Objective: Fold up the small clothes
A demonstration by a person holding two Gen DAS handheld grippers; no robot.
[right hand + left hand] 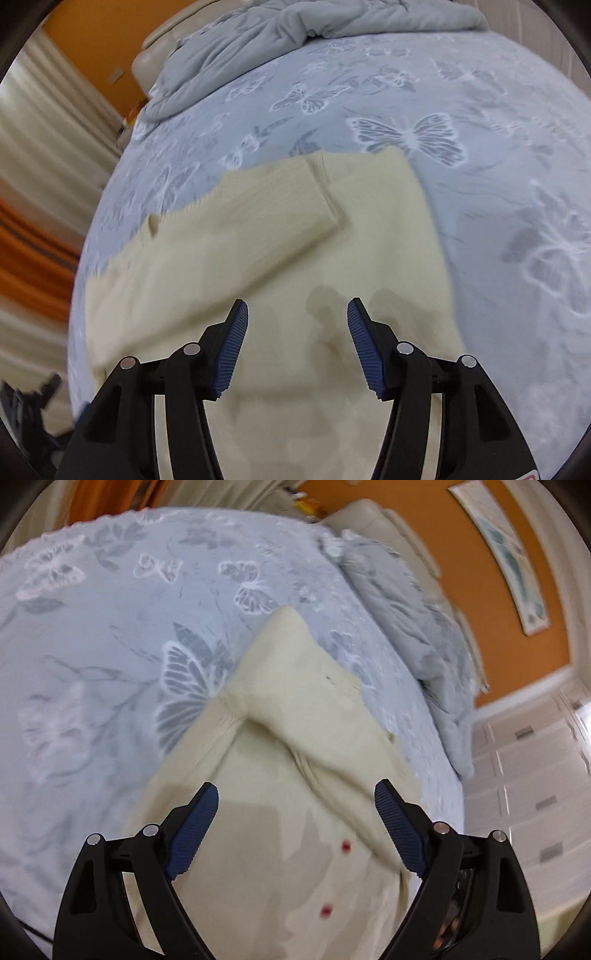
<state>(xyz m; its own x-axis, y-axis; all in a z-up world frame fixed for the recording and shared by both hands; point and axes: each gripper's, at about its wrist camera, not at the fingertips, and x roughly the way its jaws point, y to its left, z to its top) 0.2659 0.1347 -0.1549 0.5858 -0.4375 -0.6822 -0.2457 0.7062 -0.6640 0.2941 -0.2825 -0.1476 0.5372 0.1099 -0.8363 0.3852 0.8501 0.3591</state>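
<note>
Left wrist: ribbed cream knit cardigan (280, 738), folded.

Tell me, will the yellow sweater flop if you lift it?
Probably yes: the cream sweater is soft knit, already creased and folded over itself on the bed. It looks light, and should drape rather than hold shape. Its ribbed knit likely resists slipping.

cardigan (280, 738) motion-blurred, lower part cut off
</note>
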